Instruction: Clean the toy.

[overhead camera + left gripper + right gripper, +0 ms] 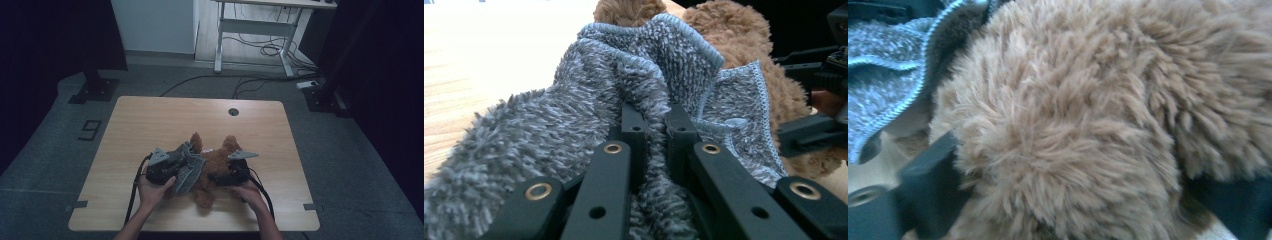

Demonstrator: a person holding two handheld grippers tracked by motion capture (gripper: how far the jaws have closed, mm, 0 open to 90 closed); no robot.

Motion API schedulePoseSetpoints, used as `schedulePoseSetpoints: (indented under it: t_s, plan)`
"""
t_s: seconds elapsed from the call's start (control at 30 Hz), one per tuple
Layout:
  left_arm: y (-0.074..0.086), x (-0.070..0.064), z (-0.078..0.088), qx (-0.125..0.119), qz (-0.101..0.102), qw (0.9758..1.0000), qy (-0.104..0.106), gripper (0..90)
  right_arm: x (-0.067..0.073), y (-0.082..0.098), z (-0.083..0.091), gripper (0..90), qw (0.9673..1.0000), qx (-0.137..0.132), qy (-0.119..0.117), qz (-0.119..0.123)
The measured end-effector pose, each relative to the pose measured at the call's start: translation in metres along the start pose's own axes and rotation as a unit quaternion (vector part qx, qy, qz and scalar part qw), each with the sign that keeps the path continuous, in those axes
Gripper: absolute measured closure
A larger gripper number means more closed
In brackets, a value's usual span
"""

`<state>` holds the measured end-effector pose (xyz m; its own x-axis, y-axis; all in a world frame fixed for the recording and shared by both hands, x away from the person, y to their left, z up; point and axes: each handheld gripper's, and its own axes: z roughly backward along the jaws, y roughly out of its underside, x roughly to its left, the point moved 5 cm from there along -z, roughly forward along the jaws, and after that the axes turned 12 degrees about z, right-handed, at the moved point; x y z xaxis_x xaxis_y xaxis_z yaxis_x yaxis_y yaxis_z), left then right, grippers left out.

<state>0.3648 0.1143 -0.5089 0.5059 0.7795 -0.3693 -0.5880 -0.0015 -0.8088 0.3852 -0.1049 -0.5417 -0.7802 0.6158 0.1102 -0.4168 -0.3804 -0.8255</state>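
A brown plush toy (218, 159) lies near the front middle of the wooden table (150, 120). Draped over its left side is a grey fuzzy cloth (189, 171) with a light blue hem. My left gripper (186, 167) comes in from the left and is shut on a fold of that cloth (594, 100), which bunches up between the jaws of the left gripper (656, 125); the plush toy (734, 35) rises behind it. My right gripper (216, 176) sits at the toy's right side. Its jaws stand wide apart in the right gripper view (1078, 200), with the toy's fur (1073, 115) between them.
A round cable hole (233, 111) sits near the table's far edge. Beyond the table stand a white desk frame (250, 30) with cables on the floor (270, 50) and a dark stand base (95, 90) at the left.
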Motion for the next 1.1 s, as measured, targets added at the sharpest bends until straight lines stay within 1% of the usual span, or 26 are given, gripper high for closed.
schedulePoseSetpoints:
  t_s: [0.03, 0.07, 0.1, 0.13, 0.2, 0.23, 0.27, 0.4, 0.43, 0.47, 0.53, 0.57, 0.6, 0.63, 0.67, 0.7, 0.73, 0.77, 0.8, 0.87, 0.9, 0.93, 0.97, 1.0, 1.03, 1.1]
  plan:
    - [0.0, 0.0, 0.0, -0.001, 0.001, 1.0, 0.0, 83.0, -0.002, 0.002, -0.001, 24.9, 1.0, -0.004, -0.005, -0.006]
    - [0.0, 0.0, 0.0, -0.002, 0.0, 1.0, 0.0, 83.0, -0.002, 0.002, -0.001, 24.9, 1.0, -0.004, -0.005, -0.006]
    - [0.0, -0.001, 0.0, -0.002, 0.0, 1.0, 0.0, 82.9, -0.001, 0.002, -0.001, 30.9, 1.0, -0.006, -0.005, -0.005]
    - [0.0, -0.001, 0.0, -0.003, -0.001, 1.0, -0.001, 83.0, 0.0, 0.003, 0.0, 37.1, 0.9999, -0.012, 0.001, 0.006]
    - [0.0, -0.001, 0.001, -0.007, -0.003, 1.0, -0.002, 82.9, 0.002, 0.003, 0.0, 44.6, 0.9996, -0.019, 0.006, 0.018]
    - [0.0, -0.002, 0.002, -0.012, -0.004, 0.9999, -0.003, 82.9, 0.004, 0.002, 0.002, 48.9, 0.9993, -0.026, 0.013, 0.025]
    - [0.0, -0.002, 0.002, -0.012, -0.004, 0.9999, -0.003, 82.9, 0.004, 0.002, 0.002, 48.9, 0.9993, -0.026, 0.013, 0.025]
    - [-0.006, 0.0, 0.002, -0.02, 0.002, 0.9998, -0.004, 82.9, 0.007, -0.001, 0.003, 57.4, 0.9977, -0.052, 0.029, 0.035]
    - [-0.008, 0.0, 0.002, -0.021, 0.003, 0.9998, -0.006, 82.9, 0.008, -0.002, 0.002, 58.5, 0.997, -0.057, 0.034, 0.039]
    - [-0.011, 0.001, 0.002, -0.021, 0.003, 0.9997, -0.007, 82.9, 0.009, -0.005, 0.001, 60.4, 0.9957, -0.068, 0.045, 0.043]
    - [-0.021, 0.003, 0.005, -0.029, 0.005, 0.9995, -0.009, 82.9, 0.01, -0.01, 0.0, 61.1, 0.9935, -0.084, 0.057, 0.052]
    - [-0.021, 0.003, 0.005, -0.029, 0.005, 0.9995, -0.009, 82.9, 0.01, -0.013, 0.0, 61.1, 0.9919, -0.093, 0.064, 0.058]
    - [-0.03, 0.004, 0.007, -0.039, 0.006, 0.9992, -0.01, 82.9, 0.01, -0.017, 0.0, 61.0, 0.9894, -0.106, 0.075, 0.065]
    - [-0.03, 0.004, 0.007, -0.039, 0.006, 0.9992, -0.01, 82.8, 0.011, -0.021, 0.001, 60.8, 0.986, -0.12, 0.087, 0.077]
    - [-0.035, 0.005, 0.008, -0.045, 0.007, 0.9989, -0.009, 82.8, 0.011, -0.025, 0.002, 60.1, 0.9811, -0.136, 0.101, 0.094]
    - [-0.044, 0.005, 0.01, -0.054, 0.007, 0.9984, -0.009, 82.6, 0.01, -0.029, 0.002, 59.1, 0.9751, -0.15, 0.114, 0.117]
    - [-0.044, 0.005, 0.01, -0.054, 0.007, 0.9984, -0.009, 82.6, 0.008, -0.031, 0.002, 58.0, 0.9708, -0.156, 0.122, 0.135]
    - [-0.046, 0.005, 0.009, -0.055, 0.007, 0.9984, -0.01, 82.6, 0.008, -0.031, 0.002, 58.0, 0.9708, -0.156, 0.122, 0.135]
    - [-0.048, 0.005, 0.007, -0.054, 0.007, 0.9985, -0.011, 82.6, 0.006, -0.032, 0.0, 57.2, 0.9694, -0.157, 0.125, 0.142]
    - [-0.045, 0.007, 0.001, -0.042, 0.009, 0.999, -0.011, 82.5, -0.002, -0.029, -0.005, 55.5, 0.969, -0.147, 0.125, 0.153]
    - [-0.041, 0.008, -0.004, -0.034, 0.013, 0.9993, -0.006, 82.4, -0.01, -0.019, -0.01, 55.0, 0.9719, -0.136, 0.119, 0.151]
    - [-0.039, 0.007, -0.005, -0.032, 0.016, 0.9994, -0.002, 82.3, -0.012, -0.015, -0.011, 54.5, 0.9735, -0.133, 0.113, 0.148]
    - [-0.039, 0.007, -0.005, -0.032, 0.016, 0.9994, -0.002, 82.3, -0.013, -0.01, -0.01, 54.1, 0.9741, -0.133, 0.11, 0.147]
    - [-0.036, 0.004, -0.006, -0.029, 0.017, 0.9994, 0.004, 82.2, -0.012, -0.006, -0.009, 53.9, 0.9735, -0.133, 0.109, 0.151]
    - [-0.036, 0.004, -0.006, -0.029, 0.017, 0.9994, 0.004, 82.1, -0.012, -0.006, -0.009, 53.9, 0.9735, -0.133, 0.109, 0.151]
    - [-0.038, -0.004, -0.005, -0.03, 0.012, 0.9994, 0.01, 81.8, -0.004, 0.002, -0.004, 53.2, 0.9692, -0.132, 0.113, 0.174]
